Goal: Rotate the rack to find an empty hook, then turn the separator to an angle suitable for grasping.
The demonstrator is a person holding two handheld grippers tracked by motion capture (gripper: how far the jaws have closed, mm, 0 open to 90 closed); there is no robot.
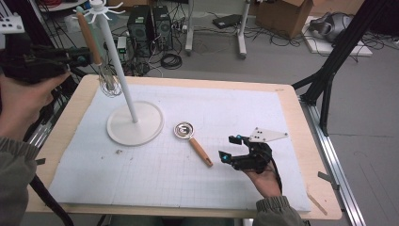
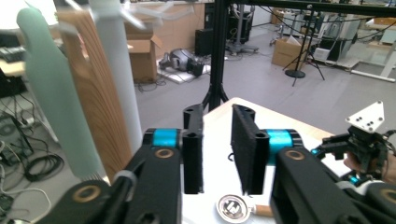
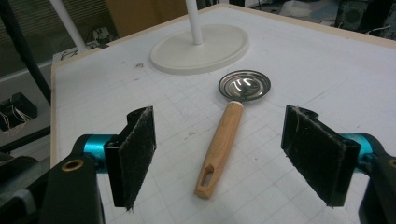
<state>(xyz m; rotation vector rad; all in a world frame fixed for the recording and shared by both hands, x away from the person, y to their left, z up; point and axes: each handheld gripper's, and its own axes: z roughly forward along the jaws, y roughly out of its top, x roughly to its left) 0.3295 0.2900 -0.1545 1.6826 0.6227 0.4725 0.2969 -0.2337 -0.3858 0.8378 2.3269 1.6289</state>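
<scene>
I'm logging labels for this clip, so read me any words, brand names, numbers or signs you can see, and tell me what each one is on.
No text can be read anywhere in these pictures.
Wooden-handled ladle: no mark visible on handle or bowl.
White stand: plain.
Cardboard boxes on the floor: any print is too small and blurred to read.
Grey plate on the right gripper: dots, no lettering.

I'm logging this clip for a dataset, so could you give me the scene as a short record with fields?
surface: wooden table under a white gridded mat
stand: white hook stand, round base on the mat
hanging: whisk with wooden handle, on the stand
lying: metal ladle with wooden handle, flat on the mat
left gripper: raised beside the stand's pole, jaws apart, holding nothing
right gripper: open, jaws either side of the ladle handle, not touching it
</scene>
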